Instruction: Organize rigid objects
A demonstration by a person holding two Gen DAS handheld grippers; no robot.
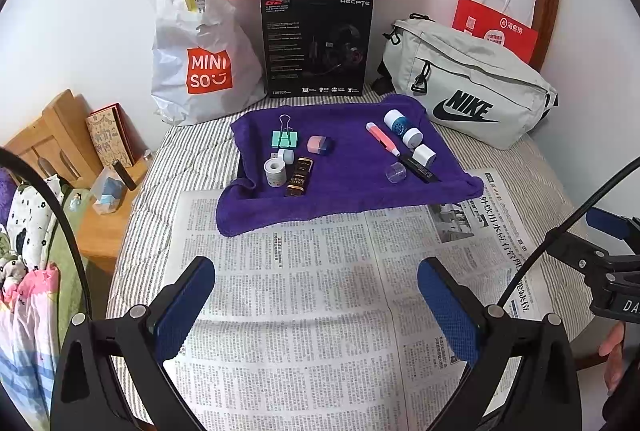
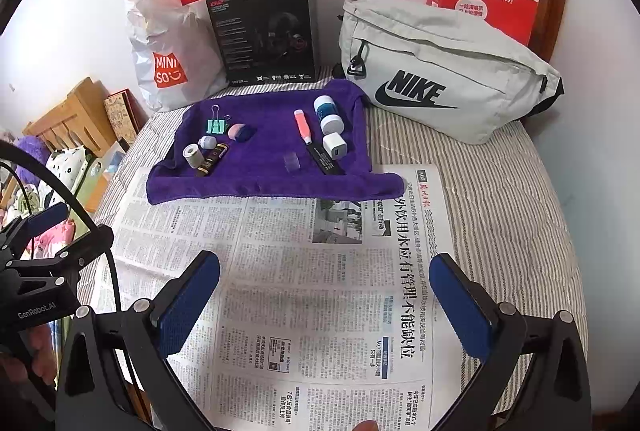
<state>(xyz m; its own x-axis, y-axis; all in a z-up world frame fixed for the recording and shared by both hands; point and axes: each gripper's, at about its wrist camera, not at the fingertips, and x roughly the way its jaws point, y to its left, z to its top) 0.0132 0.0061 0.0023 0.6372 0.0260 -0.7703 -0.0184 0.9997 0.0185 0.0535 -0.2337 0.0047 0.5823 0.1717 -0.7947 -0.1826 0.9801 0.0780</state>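
Both the left gripper (image 1: 316,311) and right gripper (image 2: 324,307) hover with fingers spread wide and empty over the printed newspaper sheet (image 1: 304,295), near the purple terry towel (image 1: 344,191) of small items.

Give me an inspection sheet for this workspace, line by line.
Surface: striped bedding under a spread newspaper and a purple towel.
Job's things: binder clip, tape roll, pink pen, white charger, all on the towel.
Clutter: shopping bag, black box, grey waist bag behind.
Grippers: left gripper and right gripper open, empty, over the newspaper.
Cables: black cable near the right gripper.
Surroundings: wooden stand, white wall.
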